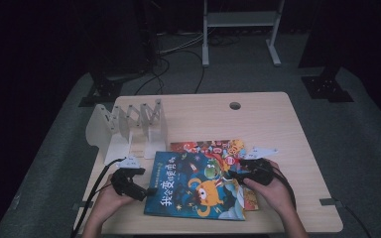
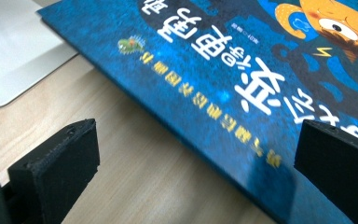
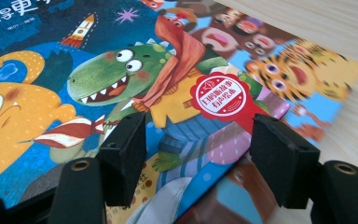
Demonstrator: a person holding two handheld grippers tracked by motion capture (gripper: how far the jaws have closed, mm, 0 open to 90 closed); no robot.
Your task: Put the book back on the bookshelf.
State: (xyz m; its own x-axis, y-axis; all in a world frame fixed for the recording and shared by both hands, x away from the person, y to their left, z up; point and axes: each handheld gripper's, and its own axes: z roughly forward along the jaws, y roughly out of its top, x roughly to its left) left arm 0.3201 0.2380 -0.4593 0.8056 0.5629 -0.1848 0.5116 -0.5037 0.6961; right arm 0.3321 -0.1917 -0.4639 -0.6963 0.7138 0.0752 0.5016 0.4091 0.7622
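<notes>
Right gripper [image 3: 198, 140] over blue picture book [image 1: 191, 188]; cartoon dinosaur cover.

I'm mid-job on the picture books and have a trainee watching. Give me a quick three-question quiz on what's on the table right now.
1. True or false: the blue picture book lies on top of another book.
2. What stands at the table's far left: A) a white expandable book rack, B) a metal basket, C) a stack of plates?
3. In the left gripper view, is the left gripper clamped on the blue book's edge, or are its jaws apart around it?

Key:
1. True; a second colourful cover shows from under its far and right edges, near the right gripper.
2. A, the white rack.
3. Apart; one jaw over the table, one over the cover, not pressing.
</notes>
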